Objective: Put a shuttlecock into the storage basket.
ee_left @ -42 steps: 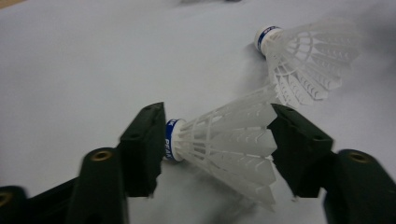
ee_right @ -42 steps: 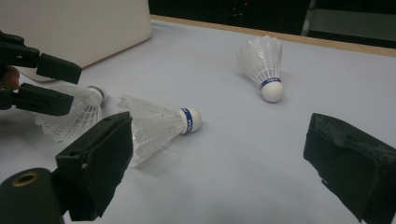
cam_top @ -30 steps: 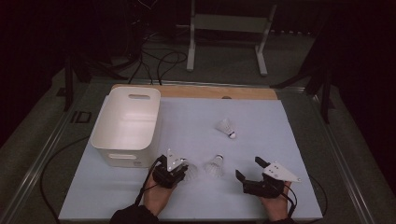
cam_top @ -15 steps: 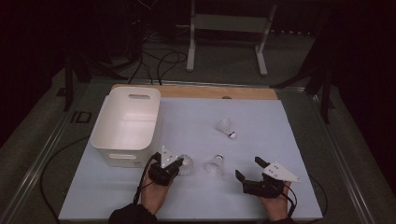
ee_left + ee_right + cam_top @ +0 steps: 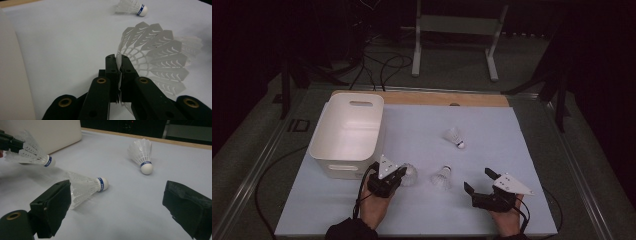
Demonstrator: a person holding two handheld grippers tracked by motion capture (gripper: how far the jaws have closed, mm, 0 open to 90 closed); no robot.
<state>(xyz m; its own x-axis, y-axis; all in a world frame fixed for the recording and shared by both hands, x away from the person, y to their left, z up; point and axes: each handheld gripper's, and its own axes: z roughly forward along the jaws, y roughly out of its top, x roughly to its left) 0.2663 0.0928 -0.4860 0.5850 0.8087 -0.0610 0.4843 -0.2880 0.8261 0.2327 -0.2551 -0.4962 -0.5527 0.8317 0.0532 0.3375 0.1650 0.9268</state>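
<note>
The left gripper [image 5: 119, 67] pinches a shuttlecock [image 5: 155, 62] by its skirt edge, just right of the white bin [image 5: 347, 130] — lift gently, carry left over the rim. The right gripper [image 5: 481, 181] rests wide open.

Two handheld grippers, both matte black. The left gripper [image 5: 398, 176] carries a grey three-cornered plate on top, and a black cable trails back from it. The right gripper [image 5: 479, 181] bears the same grey plate and a black cable. Close up, the jaws are blocky black plastic with brass-ringed screw holes. A dark sleeve [image 5: 348, 231] covers the left forearm.
</note>
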